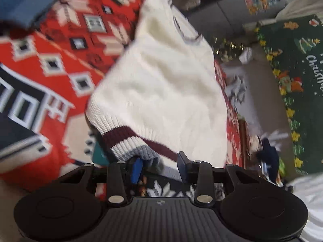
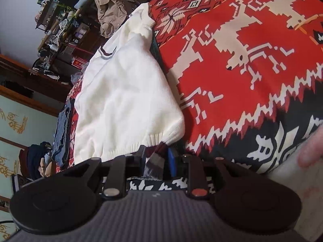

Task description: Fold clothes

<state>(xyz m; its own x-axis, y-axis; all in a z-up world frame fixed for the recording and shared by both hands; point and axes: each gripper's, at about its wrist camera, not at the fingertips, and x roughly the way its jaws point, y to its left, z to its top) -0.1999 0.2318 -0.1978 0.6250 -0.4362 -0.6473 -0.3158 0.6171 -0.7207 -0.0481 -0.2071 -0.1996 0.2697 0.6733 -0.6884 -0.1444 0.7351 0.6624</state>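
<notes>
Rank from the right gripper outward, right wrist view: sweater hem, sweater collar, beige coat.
1. Sweater hem: at the right gripper, between its fingers.
2. Sweater collar: up the sweater, left of centre.
3. Beige coat: hanging beyond the bed, top of frame.

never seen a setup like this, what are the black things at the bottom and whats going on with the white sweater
Each picture comes from a camera mounted on a hand-held gripper, a two-finger clamp a person carries, one per hand. The black parts are the clamps themselves. The left hand-held gripper has the white sweater at its striped hem between its fingers; whether they pinch it is unclear. The right hand-held gripper is shut on the hem's other end. The sweater lies on a red patterned blanket, ready for folding.
</notes>
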